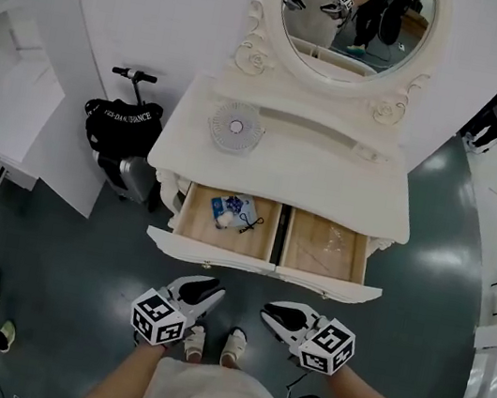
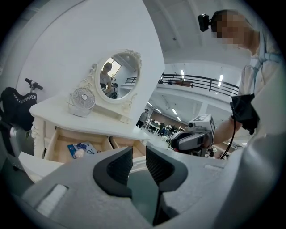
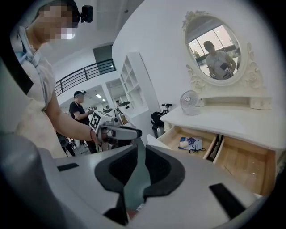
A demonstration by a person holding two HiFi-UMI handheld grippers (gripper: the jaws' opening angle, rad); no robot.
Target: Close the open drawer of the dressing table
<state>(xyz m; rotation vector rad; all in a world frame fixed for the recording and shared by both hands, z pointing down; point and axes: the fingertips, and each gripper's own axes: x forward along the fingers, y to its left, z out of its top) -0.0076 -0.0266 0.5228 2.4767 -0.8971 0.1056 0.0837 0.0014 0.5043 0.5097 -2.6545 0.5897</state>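
- The dressing table [image 1: 320, 173] stands in the upper middle of the head view. An oval mirror [image 1: 357, 12] is at its back and a small fan [image 1: 234, 127] sits on its top.
- Both drawers are pulled out. The left drawer [image 1: 195, 222] holds a blue packet [image 1: 233, 208], and the right drawer [image 1: 325, 250] shows bare wood.
- The left gripper [image 1: 213, 289] hovers just below the drawer fronts, lower middle of the frame. Its jaws are slightly spread with nothing between them.
- The right gripper [image 1: 271, 312] hangs beside it, also clear of the drawers, with its jaws parted and empty.
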